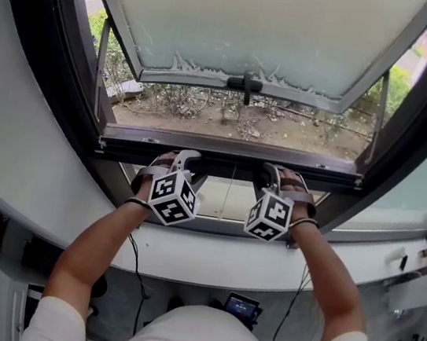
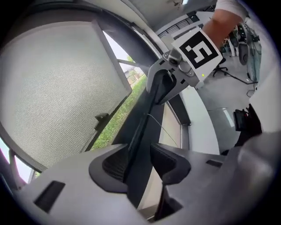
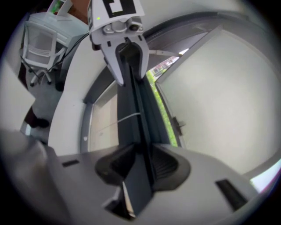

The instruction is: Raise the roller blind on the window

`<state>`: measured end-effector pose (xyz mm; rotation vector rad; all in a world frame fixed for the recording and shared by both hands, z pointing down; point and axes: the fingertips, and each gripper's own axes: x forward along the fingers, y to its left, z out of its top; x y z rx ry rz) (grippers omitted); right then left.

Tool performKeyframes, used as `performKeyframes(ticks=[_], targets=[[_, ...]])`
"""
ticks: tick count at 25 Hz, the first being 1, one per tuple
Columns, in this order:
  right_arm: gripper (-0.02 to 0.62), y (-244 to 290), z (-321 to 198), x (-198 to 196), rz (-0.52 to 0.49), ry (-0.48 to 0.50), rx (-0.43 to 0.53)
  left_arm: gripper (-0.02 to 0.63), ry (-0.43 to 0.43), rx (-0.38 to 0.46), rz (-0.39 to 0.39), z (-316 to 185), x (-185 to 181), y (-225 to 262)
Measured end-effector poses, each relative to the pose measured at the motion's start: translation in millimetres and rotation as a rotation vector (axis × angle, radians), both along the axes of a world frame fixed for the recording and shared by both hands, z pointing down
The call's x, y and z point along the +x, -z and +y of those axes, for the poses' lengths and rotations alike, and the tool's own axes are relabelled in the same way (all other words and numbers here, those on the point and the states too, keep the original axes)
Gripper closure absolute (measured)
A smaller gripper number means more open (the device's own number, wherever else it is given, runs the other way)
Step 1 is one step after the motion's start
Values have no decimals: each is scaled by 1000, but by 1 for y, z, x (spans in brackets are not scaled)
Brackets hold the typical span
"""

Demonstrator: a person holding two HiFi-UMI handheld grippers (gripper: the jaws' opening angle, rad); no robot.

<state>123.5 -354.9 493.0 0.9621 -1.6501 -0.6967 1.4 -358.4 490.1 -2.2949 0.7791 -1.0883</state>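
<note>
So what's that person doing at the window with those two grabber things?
A person is working on the window's roller blind with a gripper in each hand. The left gripper and the right gripper both sit on the long dark bar at the blind's edge. Each gripper's jaws stand apart with the bar between them, so they don't seem to be squeezing it. The beige blind fabric shows only as a short strip beside the bar.

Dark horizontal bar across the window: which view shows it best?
Head view: the dark horizontal bar shows end to end. The gripper views show only foreshortened stretches, inside the left tongs and right tongs.
</note>
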Motion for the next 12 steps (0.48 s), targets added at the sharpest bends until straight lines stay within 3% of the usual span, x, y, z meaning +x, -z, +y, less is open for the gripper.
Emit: performKeyframes(ticks=[7, 12], targets=[[485, -4, -1, -2, 64, 1, -44, 446, -7, -23, -58, 0, 3, -5], [483, -5, -1, 0, 195, 10, -19, 446, -4, -76, -88, 1, 3, -7]])
